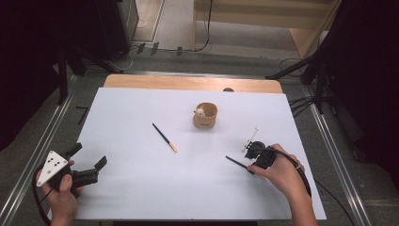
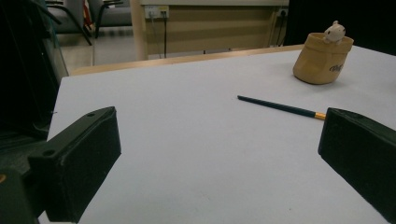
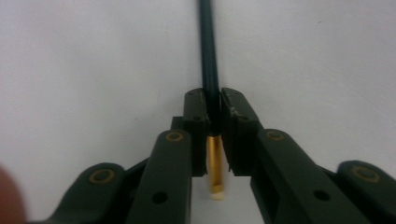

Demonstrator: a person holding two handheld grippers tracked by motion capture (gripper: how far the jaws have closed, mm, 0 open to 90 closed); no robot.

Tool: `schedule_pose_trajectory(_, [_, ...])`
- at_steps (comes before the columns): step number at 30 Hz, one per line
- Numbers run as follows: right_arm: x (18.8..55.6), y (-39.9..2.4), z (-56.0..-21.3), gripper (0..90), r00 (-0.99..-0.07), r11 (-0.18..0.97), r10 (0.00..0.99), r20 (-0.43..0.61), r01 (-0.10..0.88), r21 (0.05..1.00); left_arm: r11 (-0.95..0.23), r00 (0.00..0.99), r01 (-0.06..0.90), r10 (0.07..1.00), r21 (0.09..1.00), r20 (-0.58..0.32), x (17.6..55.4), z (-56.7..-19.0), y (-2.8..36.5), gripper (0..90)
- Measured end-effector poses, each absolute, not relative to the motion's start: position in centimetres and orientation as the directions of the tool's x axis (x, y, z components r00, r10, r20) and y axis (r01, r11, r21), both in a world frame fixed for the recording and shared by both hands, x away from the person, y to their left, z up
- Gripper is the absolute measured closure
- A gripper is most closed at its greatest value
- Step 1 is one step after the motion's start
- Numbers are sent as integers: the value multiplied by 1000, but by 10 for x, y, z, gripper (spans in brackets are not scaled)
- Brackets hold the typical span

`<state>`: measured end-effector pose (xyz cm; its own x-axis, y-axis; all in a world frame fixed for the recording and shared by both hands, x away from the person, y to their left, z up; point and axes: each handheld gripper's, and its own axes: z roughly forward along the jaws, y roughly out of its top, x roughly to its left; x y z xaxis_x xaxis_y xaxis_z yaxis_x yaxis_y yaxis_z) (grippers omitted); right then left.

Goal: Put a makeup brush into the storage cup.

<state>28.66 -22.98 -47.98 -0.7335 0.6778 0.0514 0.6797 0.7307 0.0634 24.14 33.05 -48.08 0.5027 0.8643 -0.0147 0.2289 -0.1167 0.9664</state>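
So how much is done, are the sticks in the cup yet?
Not yet. The cup holds only a little white figure. The right gripper is shut on one dark chopstick, low by the table. The other chopstick lies loose in the middle, and the left gripper waits open. Probably both sticks have yet to go in.

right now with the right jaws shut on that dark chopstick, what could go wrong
1. The right gripper pinches the held chopstick near its gold end, so the long dark shaft sticks far out and may swing or slip when lifted.
2. That long tip could knock the tan cup and tip it over when brought to it.
3. The other chopstick lies loose on the table; a sweeping arm could roll it away.
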Motion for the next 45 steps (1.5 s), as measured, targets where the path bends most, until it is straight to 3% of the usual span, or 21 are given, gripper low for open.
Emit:
schedule_pose_trajectory(8, [284, -225, -479, 847, -751, 749, 660, 21, 659, 61, -109, 506, 243, 862, 964, -30, 244, -481, 324, 0])
schedule_pose_trajectory(10, [284, -230, -474, 848, -740, 727, 670, 56, 669, 155, -104, 508, 251, 860, 962, -40, 246, -481, 319, 0])
schedule_pose_trajectory(12, [284, -230, -472, 848, -734, 717, 678, 53, 675, 172, -102, 515, 257, 856, 961, -47, 249, -480, 314, 0])
schedule_pose_trajectory(17, [282, -235, -460, 848, -725, 664, 686, 57, 656, 359, -125, 545, 255, 838, 959, -36, 255, -476, 297, 0])
schedule_pose_trajectory(18, [282, -235, -460, 848, -725, 664, 686, 57, 656, 359, -134, 553, 252, 832, 958, -29, 256, -475, 293, 0])
schedule_pose_trajectory(20, [282, -235, -460, 848, -710, 612, 701, 66, 647, 455, -148, 566, 249, 824, 957, -20, 259, -474, 286, 0])
schedule_pose_trajectory(28, [285, -231, -467, 849, -656, 431, 742, 136, 622, 654, -191, 593, 223, 805, 956, 23, 268, -468, 262, 0])
schedule_pose_trajectory(37, [290, -228, -463, 849, -611, 266, 773, 170, 556, 787, -173, 613, 217, 790, 961, 4, 286, -463, 240, 0])
schedule_pose_trajectory(45, [295, -219, -463, 848, -596, 217, 790, 144, 492, 843, -169, 640, 203, 768, 965, 0, 304, -456, 219, 0])
